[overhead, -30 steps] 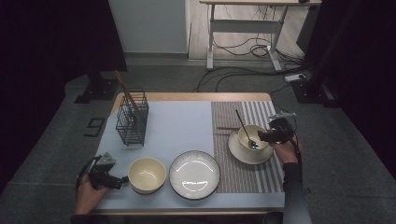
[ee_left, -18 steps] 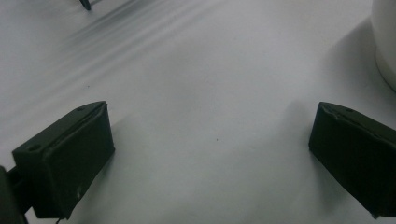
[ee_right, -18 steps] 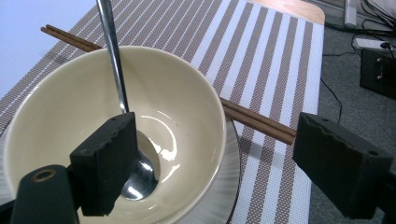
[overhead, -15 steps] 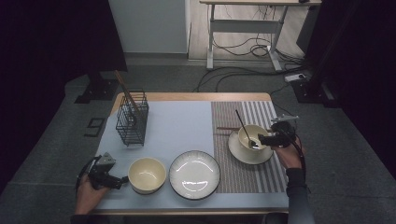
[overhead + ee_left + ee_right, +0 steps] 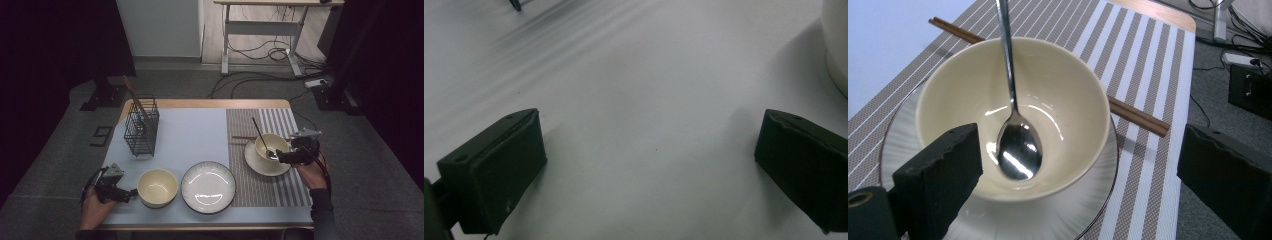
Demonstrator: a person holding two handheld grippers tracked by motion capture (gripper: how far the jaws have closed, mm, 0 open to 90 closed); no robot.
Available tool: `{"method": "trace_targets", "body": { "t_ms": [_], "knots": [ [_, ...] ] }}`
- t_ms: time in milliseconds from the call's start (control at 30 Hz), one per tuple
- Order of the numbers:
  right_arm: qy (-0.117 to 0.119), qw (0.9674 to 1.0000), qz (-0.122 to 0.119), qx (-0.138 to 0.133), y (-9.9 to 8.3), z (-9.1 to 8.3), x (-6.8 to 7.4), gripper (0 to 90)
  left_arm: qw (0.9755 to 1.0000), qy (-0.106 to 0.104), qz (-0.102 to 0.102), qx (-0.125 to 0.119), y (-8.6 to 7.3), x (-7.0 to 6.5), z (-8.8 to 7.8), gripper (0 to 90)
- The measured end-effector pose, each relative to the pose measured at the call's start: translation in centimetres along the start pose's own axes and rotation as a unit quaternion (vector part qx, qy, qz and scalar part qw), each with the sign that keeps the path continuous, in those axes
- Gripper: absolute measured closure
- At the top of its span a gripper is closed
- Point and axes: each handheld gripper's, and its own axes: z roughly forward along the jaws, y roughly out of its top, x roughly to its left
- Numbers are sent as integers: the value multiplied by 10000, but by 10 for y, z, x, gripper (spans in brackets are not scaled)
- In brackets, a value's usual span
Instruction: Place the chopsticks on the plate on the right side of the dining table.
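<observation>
At the table's near left corner the left gripper [image 5: 131, 192] is held low over the blue mat, jaws spread and empty, just beside a cream bowl [image 5: 157, 187]. Near the right edge, the spoon [image 5: 1016, 145] is left leaning in the bowl [image 5: 1013, 107] on its saucer [image 5: 266, 165]. The right gripper [image 5: 277, 157], jaws just opened off it, is held level at the rim; the handle seems precariously propped, so any brush while withdrawing could tip it out.

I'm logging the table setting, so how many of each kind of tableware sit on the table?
Bowls: 2, one near the left gripper, one on a plate
Plates: 2, one bare, one under a bowl
Spoons: 1
Chopstick pairs: 1
Wire racks: 1
Total: 7
</observation>
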Motion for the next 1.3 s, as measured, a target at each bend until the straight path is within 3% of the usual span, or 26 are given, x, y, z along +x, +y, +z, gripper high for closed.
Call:
{"method": "trace_targets", "body": {
  "t_ms": [400,933,1300],
  "knots": [
    [76,9998,-198,13,-16,-16,12,0,10000,-2,-3,-2,0,0,0,0],
    [170,9997,-145,-46,-42,-34,22,0,10000,3,1,-2,0,0,0,0],
    [228,9995,-187,90,-63,-30,28,0,10000,6,7,-6,0,0,0,0]
  ]
}}
